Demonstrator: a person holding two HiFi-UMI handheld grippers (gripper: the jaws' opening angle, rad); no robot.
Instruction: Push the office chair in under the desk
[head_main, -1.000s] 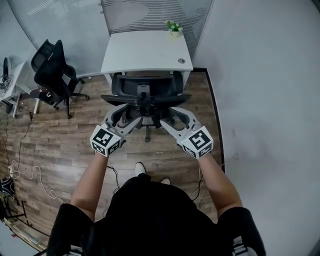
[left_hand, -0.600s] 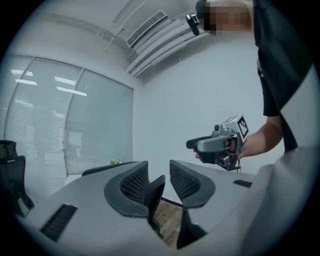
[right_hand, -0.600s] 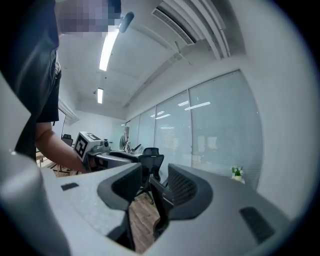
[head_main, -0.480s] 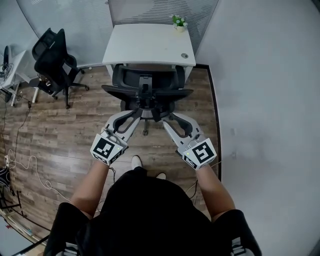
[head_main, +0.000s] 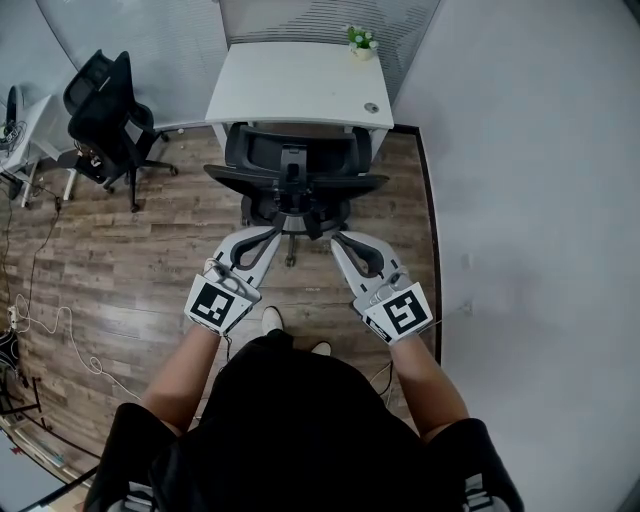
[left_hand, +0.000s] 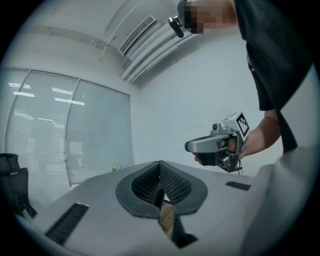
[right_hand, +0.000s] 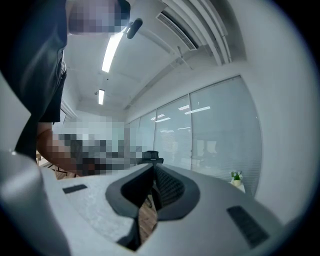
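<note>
Left claw (head_main: 266, 234) newly clamped together, empty, right claw (head_main: 342, 240) closing, empty, both behind office chair (head_main: 296, 178)

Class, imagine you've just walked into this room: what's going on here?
A person stands behind a black office chair that faces a white desk, with a tool in each hand. The left tool is shut and the right tool is closing, with nothing between either one's jaws. Both point at the chair's back from just behind it. The chair sits close against the desk's front edge.
</note>
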